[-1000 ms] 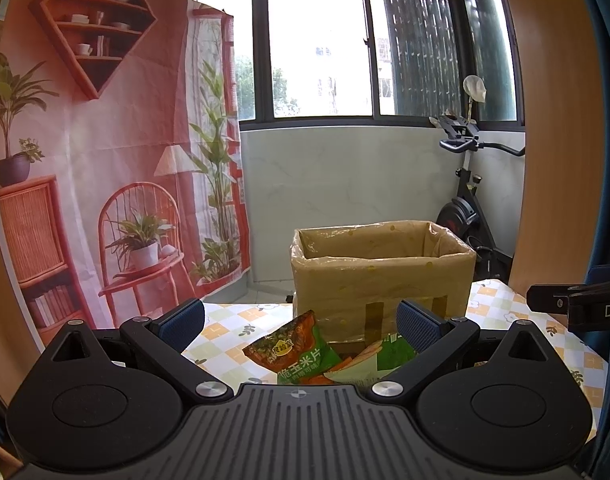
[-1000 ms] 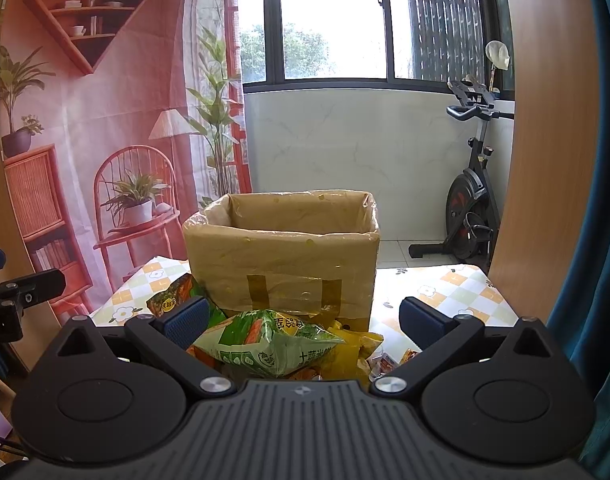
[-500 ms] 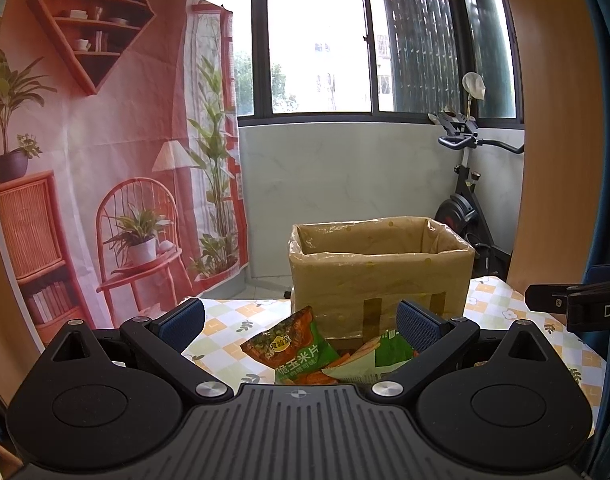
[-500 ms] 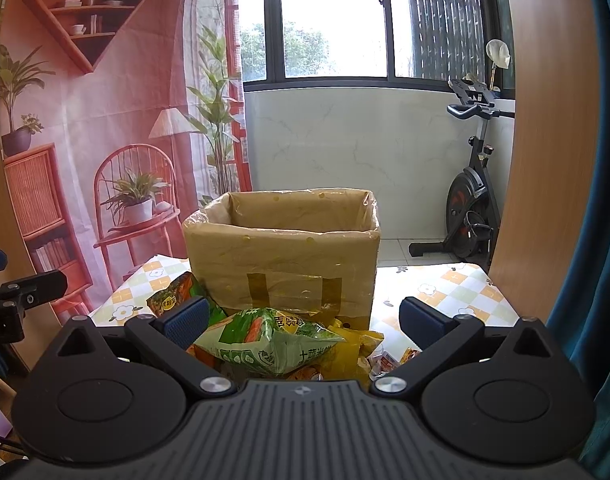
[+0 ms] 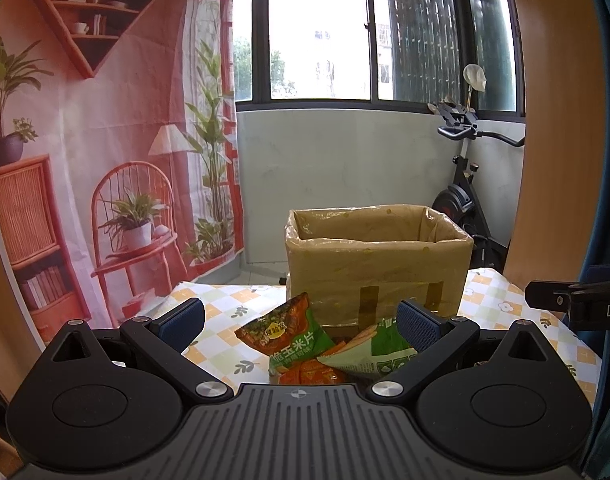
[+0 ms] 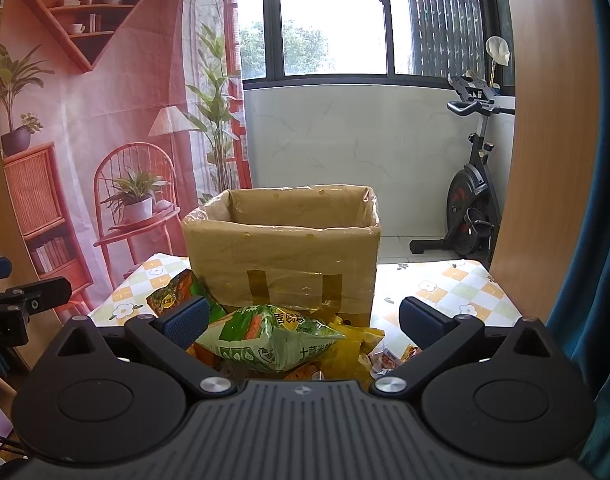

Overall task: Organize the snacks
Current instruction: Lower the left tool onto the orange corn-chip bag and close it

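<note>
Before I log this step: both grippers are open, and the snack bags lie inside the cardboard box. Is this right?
Not quite. The snack bags lie on the table in front of the cardboard box, not inside, as the right wrist view shows. The left gripper and right gripper are open.

Brown cardboard box [image 5: 379,270], centre frame: matt, lined with crinkled clear glossy film, glossy tape strips. Green and orange foil snack bags [image 6: 271,338], lower centre: glossy, creased plastic. Checked floral tablecloth [image 5: 225,312]: smooth, slight sheen. Black plastic tongs [image 5: 301,318]: matt, blue ribbed pads [image 5: 183,318], bright metal screws.
</note>
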### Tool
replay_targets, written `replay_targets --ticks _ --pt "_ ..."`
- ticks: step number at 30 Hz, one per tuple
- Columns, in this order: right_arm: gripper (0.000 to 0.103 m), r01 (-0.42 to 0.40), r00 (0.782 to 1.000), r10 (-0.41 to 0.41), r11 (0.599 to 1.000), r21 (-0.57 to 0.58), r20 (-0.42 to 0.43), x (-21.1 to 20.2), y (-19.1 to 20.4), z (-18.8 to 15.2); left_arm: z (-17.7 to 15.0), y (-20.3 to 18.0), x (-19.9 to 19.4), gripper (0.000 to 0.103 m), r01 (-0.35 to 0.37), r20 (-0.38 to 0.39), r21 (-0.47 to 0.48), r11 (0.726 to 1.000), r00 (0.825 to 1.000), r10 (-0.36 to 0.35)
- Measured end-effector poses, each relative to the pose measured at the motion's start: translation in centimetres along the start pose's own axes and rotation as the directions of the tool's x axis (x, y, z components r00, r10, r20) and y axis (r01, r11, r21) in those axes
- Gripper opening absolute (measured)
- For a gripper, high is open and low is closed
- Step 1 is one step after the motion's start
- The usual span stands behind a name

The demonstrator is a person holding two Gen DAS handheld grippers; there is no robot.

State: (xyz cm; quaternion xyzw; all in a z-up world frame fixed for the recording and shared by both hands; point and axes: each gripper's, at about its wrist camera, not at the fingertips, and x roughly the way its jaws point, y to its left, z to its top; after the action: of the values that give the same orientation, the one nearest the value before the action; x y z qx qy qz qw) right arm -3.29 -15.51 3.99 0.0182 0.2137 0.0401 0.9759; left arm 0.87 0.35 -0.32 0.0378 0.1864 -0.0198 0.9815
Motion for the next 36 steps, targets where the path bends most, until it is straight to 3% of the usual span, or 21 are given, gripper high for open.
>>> replay_targets --ticks 10,19,25,30,36 --pt "0.103 -0.033 0.999 0.033 0.999 0.023 -0.006 1.4 -0.7 -1.3 -0.4 1.8 2.0 0.103 -0.060 0.001 -0.040 0.997 0.998 0.061" --pt "0.101 -0.075 0.994 0.081 0.994 0.076 -0.071 5.3 -1.6 -4.7 -2.3 3.8 6.2 0.103 -0.102 -0.085 -0.021 0.995 0.991 0.100" --pt "0.101 -0.081 0.996 0.080 0.996 -0.044 -0.042 6.6 -1.1 -6.7 -3.9 3.7 8.3 0.103 -0.052 -0.097 -0.036 0.998 0.994 0.048" --pt "0.099 -0.109 0.993 0.101 0.985 -0.132 -0.068 8.8 -0.8 -9.1 -5.8 3.5 10.7 0.102 0.024 -0.150 -0.064 0.998 0.988 -0.034" --pt "0.093 -0.163 0.980 0.141 0.972 -0.167 -0.140 12.5 -0.4 -12.5 -8.2 3.0 12.5 0.102 0.021 -0.204 -0.034 0.999 0.979 -0.028"
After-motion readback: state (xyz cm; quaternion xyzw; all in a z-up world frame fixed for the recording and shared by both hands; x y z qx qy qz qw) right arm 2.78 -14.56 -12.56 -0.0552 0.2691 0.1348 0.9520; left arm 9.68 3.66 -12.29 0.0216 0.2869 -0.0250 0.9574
